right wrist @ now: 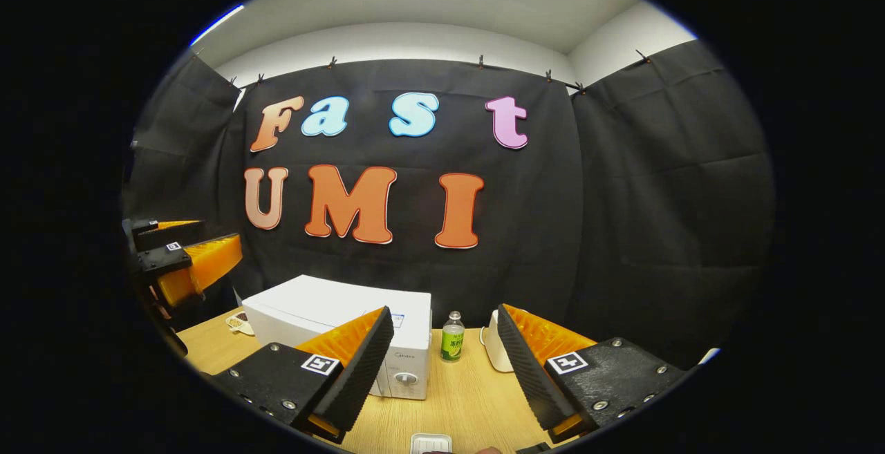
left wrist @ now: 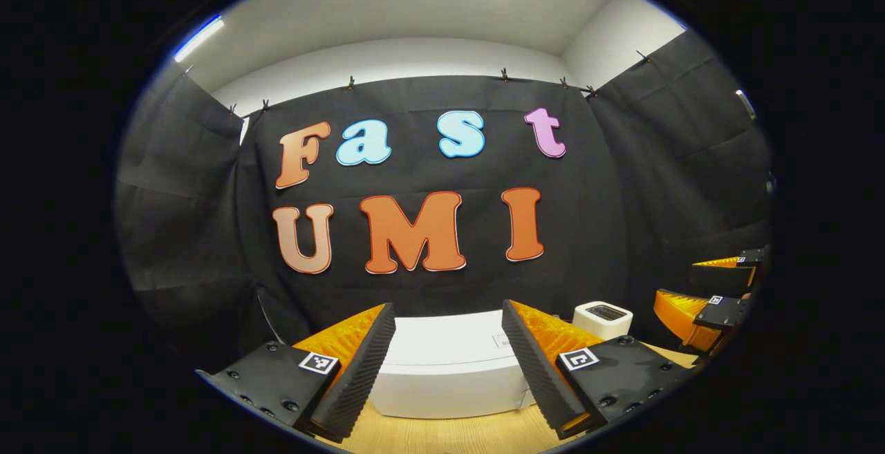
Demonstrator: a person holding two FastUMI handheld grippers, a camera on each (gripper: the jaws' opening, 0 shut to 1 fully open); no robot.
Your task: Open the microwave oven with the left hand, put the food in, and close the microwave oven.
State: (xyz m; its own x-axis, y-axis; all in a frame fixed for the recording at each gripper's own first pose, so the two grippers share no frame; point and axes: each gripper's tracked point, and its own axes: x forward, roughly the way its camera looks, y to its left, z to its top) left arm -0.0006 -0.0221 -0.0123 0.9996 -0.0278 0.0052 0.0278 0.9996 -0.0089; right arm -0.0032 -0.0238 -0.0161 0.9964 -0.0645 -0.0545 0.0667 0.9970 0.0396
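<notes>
The white microwave (right wrist: 325, 312) stands on the wooden table (right wrist: 463, 399) with its door shut and a dial (right wrist: 406, 378) on its front. In the left gripper view I see its top (left wrist: 449, 357) just below and beyond my left gripper (left wrist: 448, 305), which is open and holds nothing. My right gripper (right wrist: 444, 309) is open too, above the table in front of the microwave. A small white tray (right wrist: 430, 443) lies at the table's near edge. A small white dish (right wrist: 238, 323) sits left of the microwave. Each gripper shows in the other's view, left gripper (right wrist: 221, 238) and right gripper (left wrist: 674, 285).
A green bottle (right wrist: 453, 336) stands just right of the microwave. Beside it is a white toaster-like appliance (left wrist: 603, 319), partly hidden behind my right finger in the right gripper view. Black cloth walls close in the back and both sides.
</notes>
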